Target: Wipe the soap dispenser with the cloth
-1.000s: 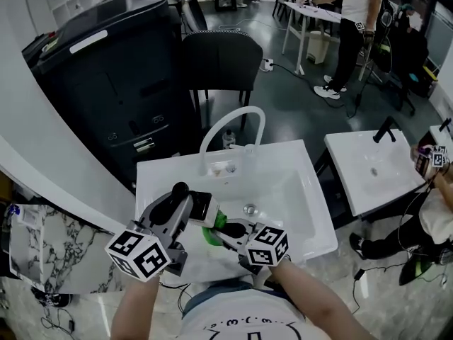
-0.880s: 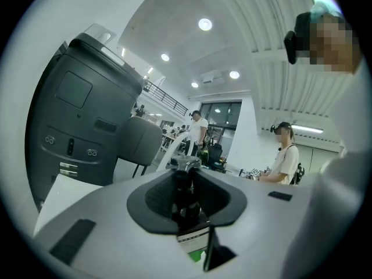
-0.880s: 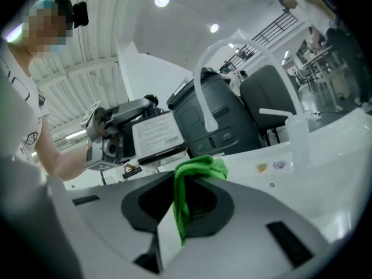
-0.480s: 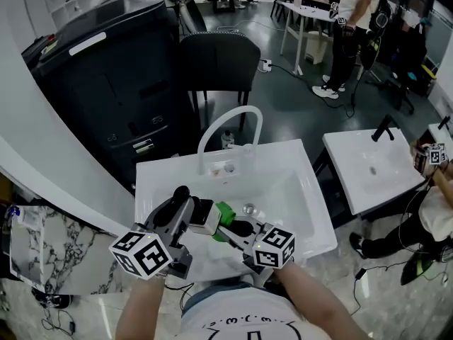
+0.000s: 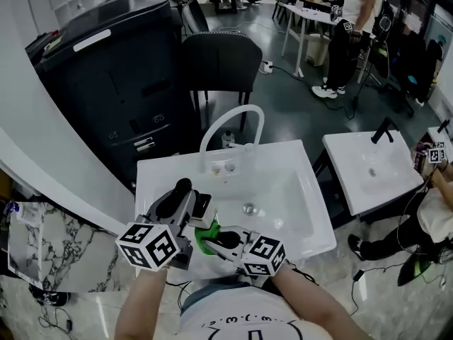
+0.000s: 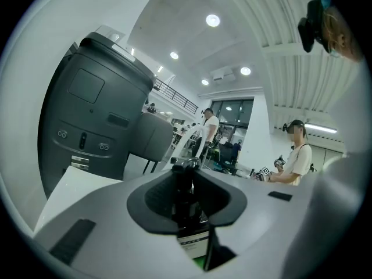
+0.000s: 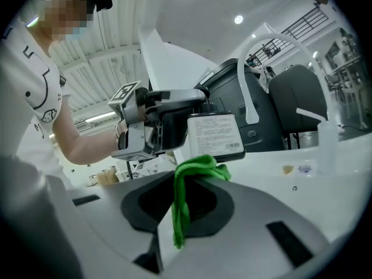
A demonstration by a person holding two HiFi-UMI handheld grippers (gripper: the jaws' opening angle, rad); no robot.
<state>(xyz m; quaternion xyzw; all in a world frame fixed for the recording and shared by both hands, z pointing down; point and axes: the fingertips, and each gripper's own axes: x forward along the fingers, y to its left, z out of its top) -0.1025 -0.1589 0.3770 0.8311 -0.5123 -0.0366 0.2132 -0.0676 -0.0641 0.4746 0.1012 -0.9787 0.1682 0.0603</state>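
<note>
The left claw (image 6: 187, 201) grips the soap dispenser (image 7: 214, 133). The right claw (image 7: 185, 205), pinching the green cloth (image 7: 196, 172), brings it to the bottle's lower edge. Wiping appears under way, unfinished

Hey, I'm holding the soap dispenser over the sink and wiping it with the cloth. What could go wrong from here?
1. The left tongs hold the dispenser over the sink. A hard push from the cloth could twist it loose and drop it.
2. The right tongs seem to pinch only a thin fold of the cloth, so rubbing may drag it out.
</note>
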